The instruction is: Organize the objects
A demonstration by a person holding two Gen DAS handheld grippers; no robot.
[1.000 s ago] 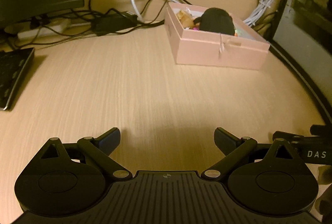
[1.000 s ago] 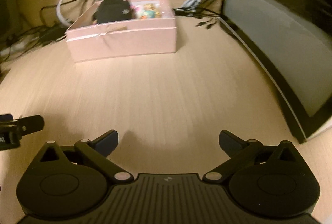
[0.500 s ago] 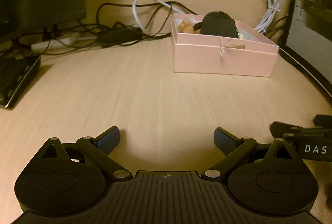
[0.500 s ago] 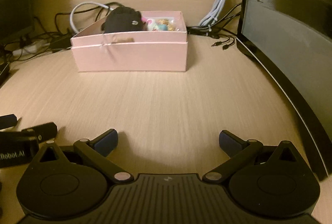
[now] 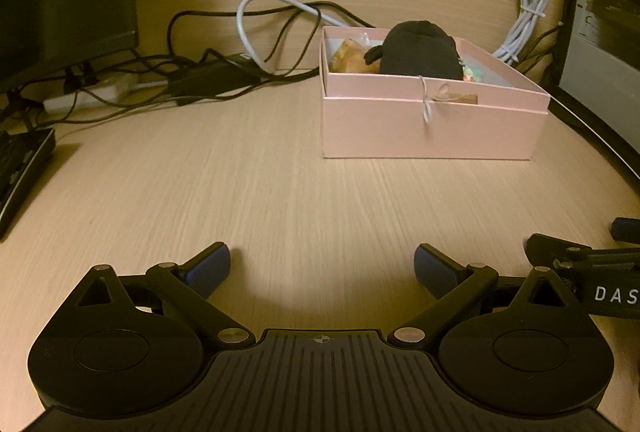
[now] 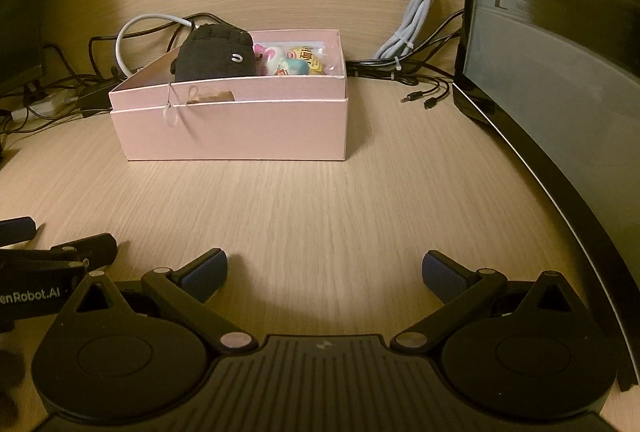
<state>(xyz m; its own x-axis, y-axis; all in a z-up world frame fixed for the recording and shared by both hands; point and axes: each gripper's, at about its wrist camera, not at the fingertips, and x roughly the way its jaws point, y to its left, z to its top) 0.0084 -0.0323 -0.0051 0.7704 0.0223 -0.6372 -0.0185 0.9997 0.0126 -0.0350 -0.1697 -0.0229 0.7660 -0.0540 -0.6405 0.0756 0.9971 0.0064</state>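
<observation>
Pink box (image 5: pixel 432 128): our landmark; it sits on the table (image 5: pixel 280 192), lid off, ahead of both tools and well apart from them.
Left gripper (image 5: pixel 322 264): we see its fingers (image 5: pixel 208 266) spread wide with only bare table between them, nothing gripped; it points at the pink box from the near left.
Right gripper (image 6: pixel 324 270): its fingers (image 6: pixel 444 274) are likewise wide apart and empty; it faces the pink box from the near side, just beside the left gripper.
Black plush (image 6: pixel 216 52): we find it inside the pink box, at its left end, rising above the rim.
Small colourful items (image 6: pixel 294 62): inside the pink box, right of the black plush; we cannot make out what they are.
String tag (image 6: pixel 200 98): hangs on the front wall of the pink box.
Cables (image 5: pixel 224 72): a tangle behind and left of the pink box.
Computer case (image 6: pixel 560 72): stands right of the pink box.
</observation>
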